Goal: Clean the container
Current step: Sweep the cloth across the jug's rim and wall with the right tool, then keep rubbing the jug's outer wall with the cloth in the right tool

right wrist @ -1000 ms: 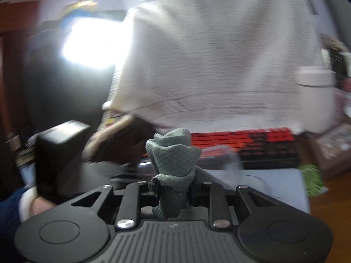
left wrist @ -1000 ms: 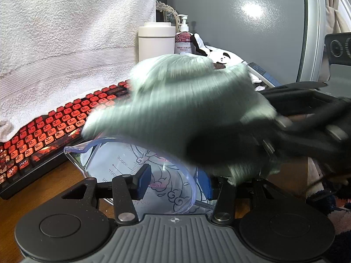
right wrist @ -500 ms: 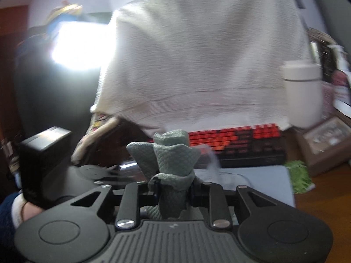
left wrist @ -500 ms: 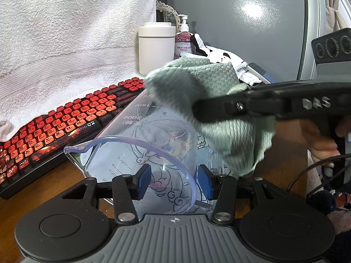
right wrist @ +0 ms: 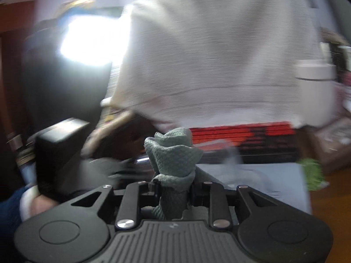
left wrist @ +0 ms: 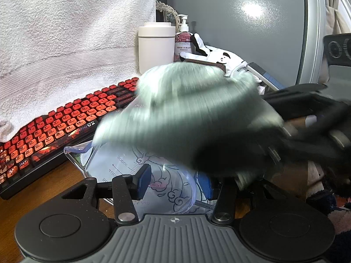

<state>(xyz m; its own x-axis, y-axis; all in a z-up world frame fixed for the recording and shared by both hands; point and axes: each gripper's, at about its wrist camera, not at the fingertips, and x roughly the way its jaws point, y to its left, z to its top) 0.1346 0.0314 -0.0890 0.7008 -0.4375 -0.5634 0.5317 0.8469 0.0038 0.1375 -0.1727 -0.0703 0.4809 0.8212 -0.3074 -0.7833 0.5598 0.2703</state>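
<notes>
cup: clear measuring cup (left wrist: 131, 171) lying tipped on its side, long axis running away from the left camera, open mouth toward the camera, spout out to the left edge
where: held up just over the wooden tabletop (left wrist: 43, 188), right in front of the keyboard (left wrist: 65, 118)
left tool: left tool (left wrist: 175, 183) pinched on the cup's rim, blue pads either side of the wall
right tool: right tool (right wrist: 173, 189) clamped tight on a bunched green cloth (right wrist: 173, 153) (pretty blurry in the left view)
cloth: sits against the top of the cup from the right
tabletop: brown wood, red-keyed keyboard, white canister (left wrist: 156, 46), pump bottle (left wrist: 183, 37)
room: white towel (left wrist: 65, 32) hanging behind, grey panel (left wrist: 241, 22) on the right
</notes>
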